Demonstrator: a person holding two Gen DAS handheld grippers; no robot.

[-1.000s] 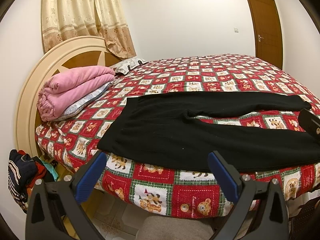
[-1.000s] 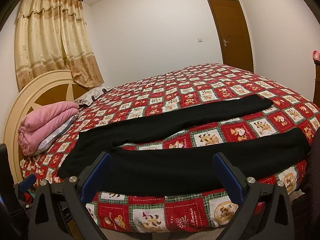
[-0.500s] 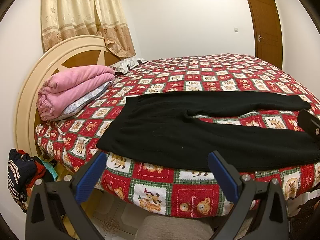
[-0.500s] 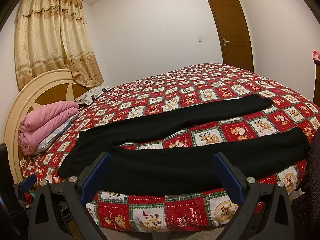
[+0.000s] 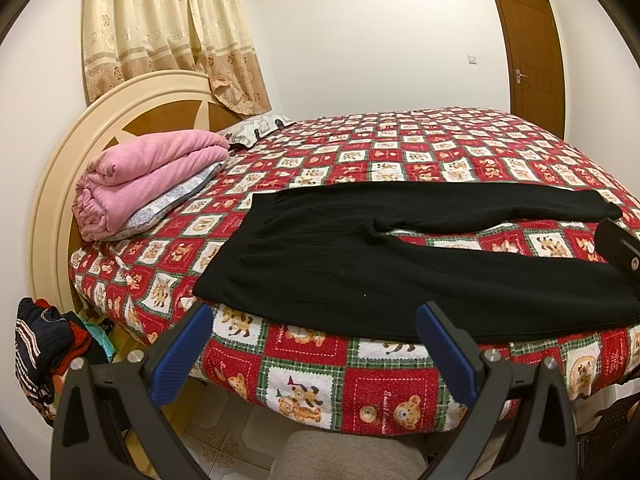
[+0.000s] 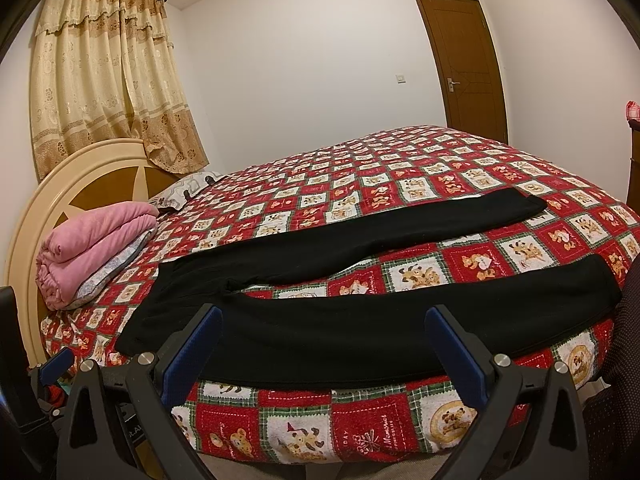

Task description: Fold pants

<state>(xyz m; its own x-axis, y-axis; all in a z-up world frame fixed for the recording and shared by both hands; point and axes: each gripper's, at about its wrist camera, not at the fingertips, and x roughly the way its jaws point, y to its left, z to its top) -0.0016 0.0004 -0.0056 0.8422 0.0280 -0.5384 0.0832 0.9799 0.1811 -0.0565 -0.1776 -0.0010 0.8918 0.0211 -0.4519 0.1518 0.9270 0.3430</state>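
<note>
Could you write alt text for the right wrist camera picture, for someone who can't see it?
Black pants lie flat, legs spread apart, on a bed with a red teddy-bear quilt. The open right gripper hovers at the near edge, holding nothing. A folded pink blanket sits by the round headboard.

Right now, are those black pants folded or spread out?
Spread out. The black pants lie flat on the bed, both legs apart, quilt showing between them.
</note>
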